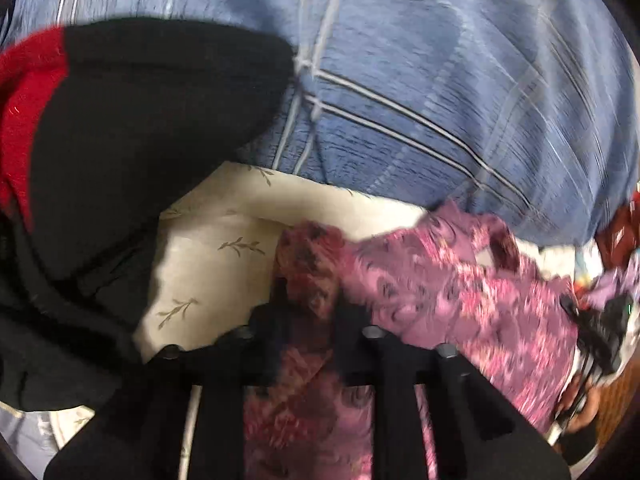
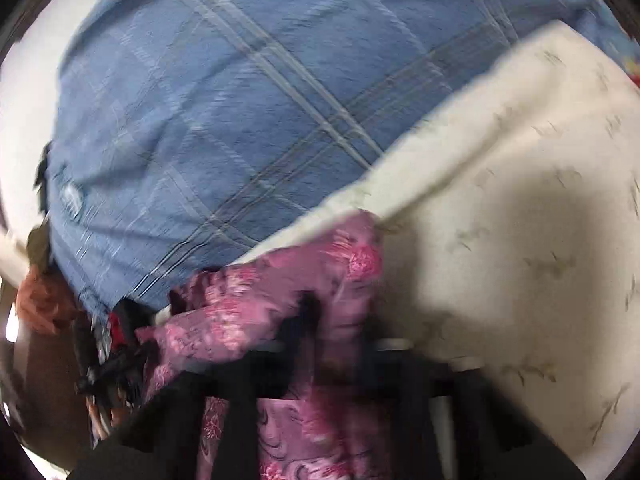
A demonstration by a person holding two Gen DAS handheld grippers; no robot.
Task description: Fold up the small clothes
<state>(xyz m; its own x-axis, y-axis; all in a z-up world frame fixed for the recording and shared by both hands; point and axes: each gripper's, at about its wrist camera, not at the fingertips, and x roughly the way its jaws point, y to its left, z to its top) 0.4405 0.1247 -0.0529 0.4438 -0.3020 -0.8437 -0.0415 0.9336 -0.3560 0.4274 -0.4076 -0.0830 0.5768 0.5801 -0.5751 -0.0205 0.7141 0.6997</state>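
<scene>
Here, left gripper (image 1: 308, 300) and right gripper (image 2: 320, 320) clench opposite ends of pink floral garment (image 1: 460, 280) | stretched taut for folding | above cream leaf-print sheet (image 1: 224, 248)

We see a bed under a blue plaid cover (image 1: 400, 80). A cream leaf-print pillow (image 2: 500, 220) lies on that cover; a black garment with a red band (image 1: 120, 120) lies beside the pillow.

Left black two-finger tool (image 1: 310, 304) tilts steeply down, fingers clamped on a pink floral cloth (image 1: 460, 280); right black two-finger tool (image 2: 320, 320) angles lower, pinched tight on it too.
</scene>
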